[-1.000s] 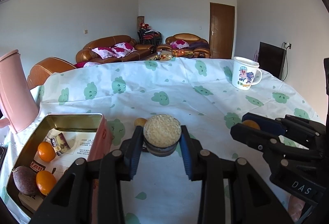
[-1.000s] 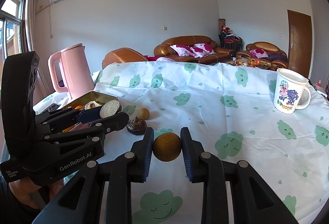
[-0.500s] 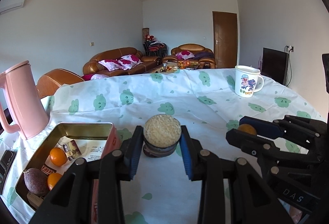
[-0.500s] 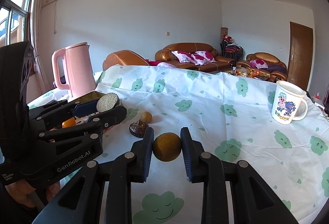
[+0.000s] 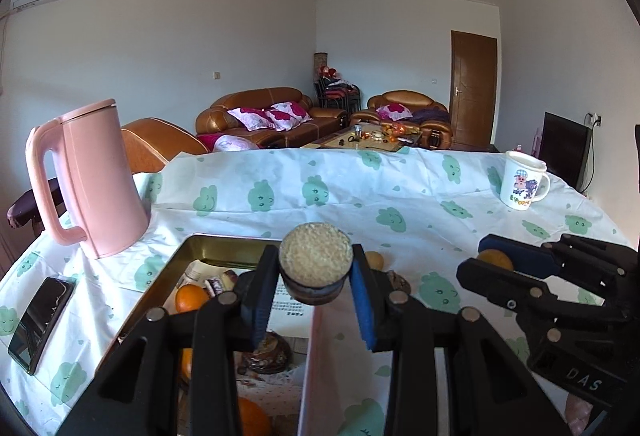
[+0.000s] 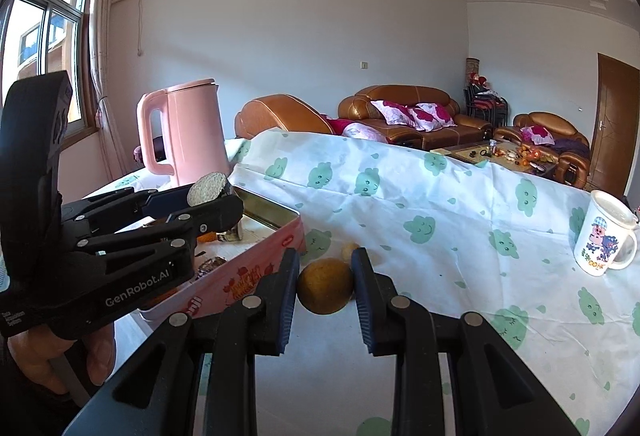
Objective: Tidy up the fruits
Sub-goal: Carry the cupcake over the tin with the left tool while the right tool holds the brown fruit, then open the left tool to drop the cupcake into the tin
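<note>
Over the tin (image 5: pixel 188 248) now, up from the cloth — left gripper (image 5: pixel 316 276) clamped on halved fruit (image 5: pixel 316 260), right gripper (image 6: pixel 325 286) on round fruit (image 6: pixel 325 286); drop-off next.

We lose the tin's (image 5: pixel 208 241) near end behind the left gripper (image 5: pixel 316 272); the coffee-table clutter (image 5: pixel 380 132) is too small to identify.

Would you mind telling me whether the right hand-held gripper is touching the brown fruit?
Touching. The right wrist view shows the right hand-held gripper with both pads pressed against the brown fruit's sides, no gap.
</note>
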The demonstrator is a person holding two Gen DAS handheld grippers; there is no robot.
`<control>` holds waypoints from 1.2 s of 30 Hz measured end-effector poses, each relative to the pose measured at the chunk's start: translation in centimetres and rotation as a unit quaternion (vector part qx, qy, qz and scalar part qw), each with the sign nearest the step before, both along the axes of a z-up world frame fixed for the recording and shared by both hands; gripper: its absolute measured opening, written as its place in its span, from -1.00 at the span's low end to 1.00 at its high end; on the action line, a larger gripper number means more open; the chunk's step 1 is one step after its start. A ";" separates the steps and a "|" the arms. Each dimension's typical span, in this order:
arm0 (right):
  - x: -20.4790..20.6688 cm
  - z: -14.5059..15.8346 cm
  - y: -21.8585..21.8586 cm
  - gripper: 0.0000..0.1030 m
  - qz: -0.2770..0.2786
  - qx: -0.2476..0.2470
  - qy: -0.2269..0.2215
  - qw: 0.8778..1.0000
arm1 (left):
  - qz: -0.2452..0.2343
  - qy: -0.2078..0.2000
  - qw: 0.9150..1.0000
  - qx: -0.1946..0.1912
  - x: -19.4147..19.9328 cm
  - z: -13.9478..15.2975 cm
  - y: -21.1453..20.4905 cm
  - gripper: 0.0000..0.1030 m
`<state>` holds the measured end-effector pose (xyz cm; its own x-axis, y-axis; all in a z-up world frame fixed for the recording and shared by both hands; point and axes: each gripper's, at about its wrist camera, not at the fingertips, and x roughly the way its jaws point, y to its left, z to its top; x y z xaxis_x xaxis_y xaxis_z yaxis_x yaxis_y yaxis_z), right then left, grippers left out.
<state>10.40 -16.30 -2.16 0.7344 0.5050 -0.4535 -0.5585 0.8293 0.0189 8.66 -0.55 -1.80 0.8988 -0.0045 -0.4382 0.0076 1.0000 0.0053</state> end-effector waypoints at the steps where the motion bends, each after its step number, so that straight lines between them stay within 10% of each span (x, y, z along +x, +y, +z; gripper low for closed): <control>1: -0.1 0.2 0.5 -0.44 0.006 0.001 0.000 1.000 | 0.004 0.002 1.000 -0.001 0.0 -0.1 0.5 -0.29; 36: 1.3 -2.8 12.3 -0.44 0.114 -0.015 0.075 0.991 | 0.074 0.078 0.994 -0.032 2.9 -2.5 10.8 -0.29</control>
